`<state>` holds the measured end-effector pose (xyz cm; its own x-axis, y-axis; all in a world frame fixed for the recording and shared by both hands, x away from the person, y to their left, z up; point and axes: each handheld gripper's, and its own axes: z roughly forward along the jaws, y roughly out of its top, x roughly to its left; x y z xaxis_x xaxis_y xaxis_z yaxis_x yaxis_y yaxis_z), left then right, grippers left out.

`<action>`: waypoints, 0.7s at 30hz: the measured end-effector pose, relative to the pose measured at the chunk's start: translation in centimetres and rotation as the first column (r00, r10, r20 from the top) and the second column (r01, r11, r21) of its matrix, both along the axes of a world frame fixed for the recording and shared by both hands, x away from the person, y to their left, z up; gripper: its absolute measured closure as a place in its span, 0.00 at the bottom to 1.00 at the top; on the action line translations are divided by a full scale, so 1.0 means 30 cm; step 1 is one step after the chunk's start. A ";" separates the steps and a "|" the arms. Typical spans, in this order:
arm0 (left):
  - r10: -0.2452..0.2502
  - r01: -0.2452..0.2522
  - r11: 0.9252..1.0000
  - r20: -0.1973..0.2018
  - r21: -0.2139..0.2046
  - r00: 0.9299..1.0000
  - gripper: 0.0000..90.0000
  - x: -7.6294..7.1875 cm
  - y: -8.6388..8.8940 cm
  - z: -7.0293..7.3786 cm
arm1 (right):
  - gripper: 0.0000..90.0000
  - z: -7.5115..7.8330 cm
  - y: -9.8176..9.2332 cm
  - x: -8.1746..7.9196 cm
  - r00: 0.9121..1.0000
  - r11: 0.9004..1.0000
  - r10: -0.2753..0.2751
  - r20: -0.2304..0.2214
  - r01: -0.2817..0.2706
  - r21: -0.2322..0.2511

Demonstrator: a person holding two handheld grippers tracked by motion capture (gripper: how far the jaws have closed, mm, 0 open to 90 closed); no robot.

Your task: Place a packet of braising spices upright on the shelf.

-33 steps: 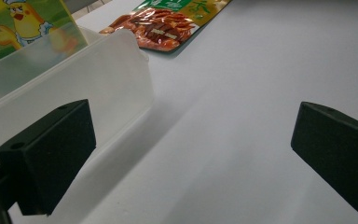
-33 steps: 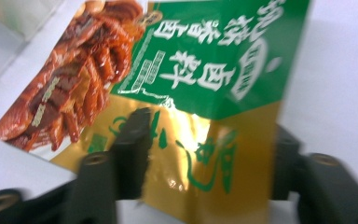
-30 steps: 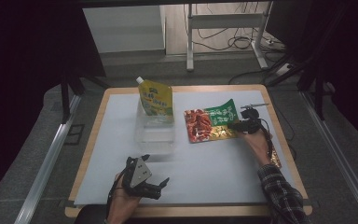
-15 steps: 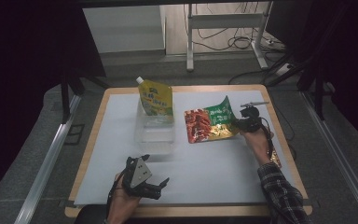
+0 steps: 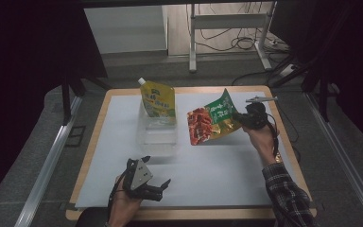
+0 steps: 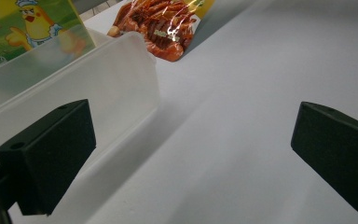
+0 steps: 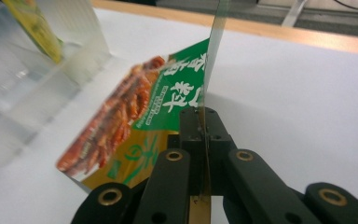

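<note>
At the near left, the left gripper (image 5: 163,185) rests on the table with its jaws spread and empty. To the right of the clear box (image 5: 157,133), the right gripper (image 5: 240,119) pinches the snack bag (image 5: 210,124) by its flat right edge. The bag looks light, thin and slippery, so the sealed edge seems the safest place to hold.

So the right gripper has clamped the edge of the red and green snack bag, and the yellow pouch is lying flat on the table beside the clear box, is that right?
Not quite. The right gripper is shut on the snack bag, but the yellow pouch is not flat on the table: the high view shows it standing upright inside the clear box.
</note>
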<state>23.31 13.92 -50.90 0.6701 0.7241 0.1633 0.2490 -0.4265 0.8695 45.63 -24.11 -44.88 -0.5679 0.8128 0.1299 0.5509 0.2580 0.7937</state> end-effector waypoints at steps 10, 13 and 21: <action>0.001 -0.001 1.000 0.001 -0.003 1.000 0.00 0.000 0.003 0.001 | 0.99 0.087 0.049 0.000 0.999 0.998 0.040 0.025 -0.041 0.037; -0.004 0.004 1.000 0.001 0.011 1.000 0.00 0.000 0.006 0.004 | 0.99 0.119 0.071 0.001 0.998 0.998 0.055 0.039 -0.056 0.034; -0.003 0.003 1.000 0.007 -0.003 1.000 0.00 -0.001 0.005 0.004 | 0.99 0.202 0.130 -0.011 0.990 0.993 0.119 0.078 -0.121 0.017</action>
<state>23.27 14.08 -50.77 0.6709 0.7227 0.1660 0.2420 -0.4249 0.8723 45.31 -20.21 -38.83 -0.6701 0.7357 0.0986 0.4541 0.3012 0.8385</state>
